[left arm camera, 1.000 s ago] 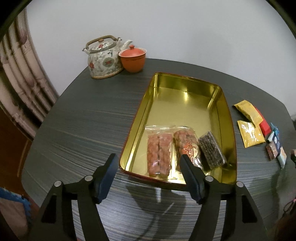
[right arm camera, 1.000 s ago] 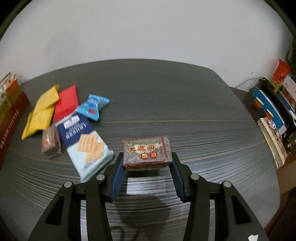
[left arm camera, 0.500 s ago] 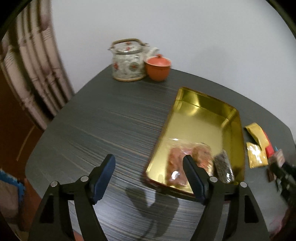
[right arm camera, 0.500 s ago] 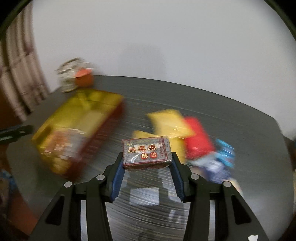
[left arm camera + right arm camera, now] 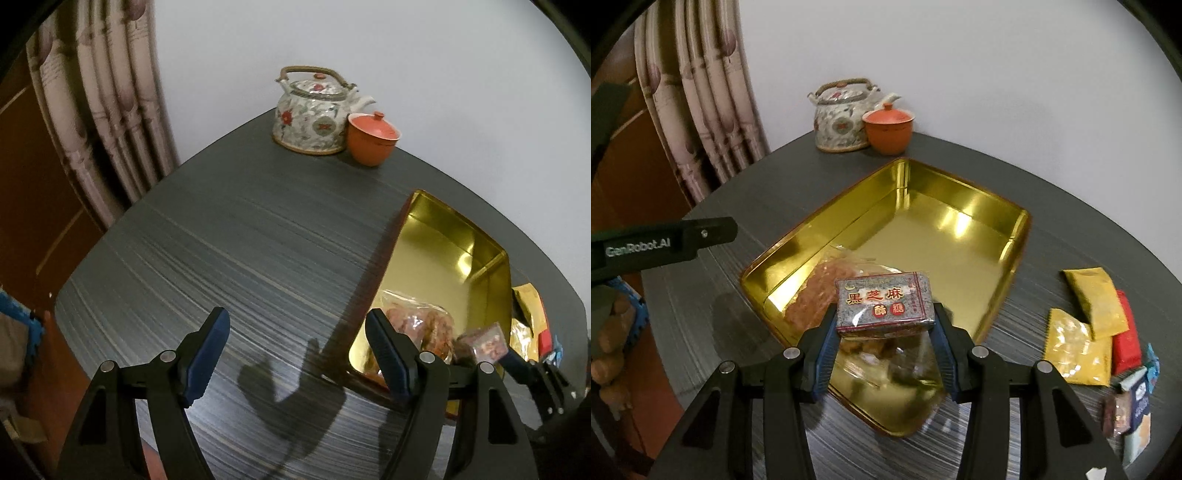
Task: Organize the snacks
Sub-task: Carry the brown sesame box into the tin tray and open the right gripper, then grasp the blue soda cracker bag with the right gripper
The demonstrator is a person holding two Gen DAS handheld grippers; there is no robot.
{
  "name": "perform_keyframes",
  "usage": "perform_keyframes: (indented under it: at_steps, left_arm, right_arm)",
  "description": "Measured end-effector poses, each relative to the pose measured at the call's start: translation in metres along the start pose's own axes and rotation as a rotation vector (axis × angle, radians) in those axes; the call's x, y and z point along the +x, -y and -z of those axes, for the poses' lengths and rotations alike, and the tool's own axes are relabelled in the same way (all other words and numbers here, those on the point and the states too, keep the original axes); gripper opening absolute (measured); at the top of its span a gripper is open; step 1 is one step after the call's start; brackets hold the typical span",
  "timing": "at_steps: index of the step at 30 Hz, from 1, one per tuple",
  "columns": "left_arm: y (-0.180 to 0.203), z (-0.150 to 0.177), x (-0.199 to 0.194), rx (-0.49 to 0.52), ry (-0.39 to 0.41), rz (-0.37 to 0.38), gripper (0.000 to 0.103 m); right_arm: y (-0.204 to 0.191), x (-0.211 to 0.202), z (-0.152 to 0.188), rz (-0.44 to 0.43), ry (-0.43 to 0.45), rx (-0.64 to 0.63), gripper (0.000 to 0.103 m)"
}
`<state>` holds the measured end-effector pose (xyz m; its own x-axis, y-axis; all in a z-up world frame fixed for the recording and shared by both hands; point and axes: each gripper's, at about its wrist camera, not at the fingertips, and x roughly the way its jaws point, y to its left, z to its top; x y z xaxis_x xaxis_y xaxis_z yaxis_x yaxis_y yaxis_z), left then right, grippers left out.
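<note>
A gold tin tray sits on the dark table, holding clear packets of reddish snacks at its near end. My right gripper is shut on a small sesame candy packet with red Chinese print, held above the tray's near end. In the left wrist view the same tray lies to the right, with the snack packets inside and the held candy packet over it. My left gripper hangs open over bare table left of the tray, nothing between its fingers.
A floral teapot and an orange lidded cup stand at the table's far edge. Loose packets lie right of the tray: two yellow, a red one and blue ones. Curtains hang at the left.
My right gripper swung left with the candy packet, from beside the loose packets to above the tray. My left gripper drew away leftward and rolled, so the tray now lies at its right.
</note>
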<state>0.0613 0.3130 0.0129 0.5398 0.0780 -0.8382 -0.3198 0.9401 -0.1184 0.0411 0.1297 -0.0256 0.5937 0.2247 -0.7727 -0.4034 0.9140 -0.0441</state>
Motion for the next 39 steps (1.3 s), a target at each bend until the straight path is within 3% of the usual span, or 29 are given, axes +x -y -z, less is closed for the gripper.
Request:
perform_keyframes:
  at_steps: [11, 20, 27, 32, 39]
  left_arm:
    - [0.003, 0.0, 0.001, 0.011, -0.007, 0.006, 0.076]
    - [0.004, 0.0, 0.002, 0.016, -0.01, 0.005, 0.076]
    - [0.004, 0.001, 0.003, 0.027, -0.011, 0.003, 0.076]
    - [0.007, 0.002, 0.002, 0.041, -0.008, 0.0, 0.076]
    - [0.013, 0.005, 0.002, 0.068, -0.007, -0.007, 0.076]
  right_arm:
    - [-0.004, 0.025, -0.006, 0.106, -0.013, -0.017, 0.044]
    - [-0.003, 0.022, -0.006, 0.06, -0.008, -0.004, 0.049]
    - [0.002, 0.004, -0.007, 0.035, 0.033, -0.003, 0.058]
    - [0.024, -0.023, 0.0, 0.0, 0.065, 0.029, 0.06]
    - [0.092, -0.063, 0.033, 0.087, 0.086, 0.072, 0.063]
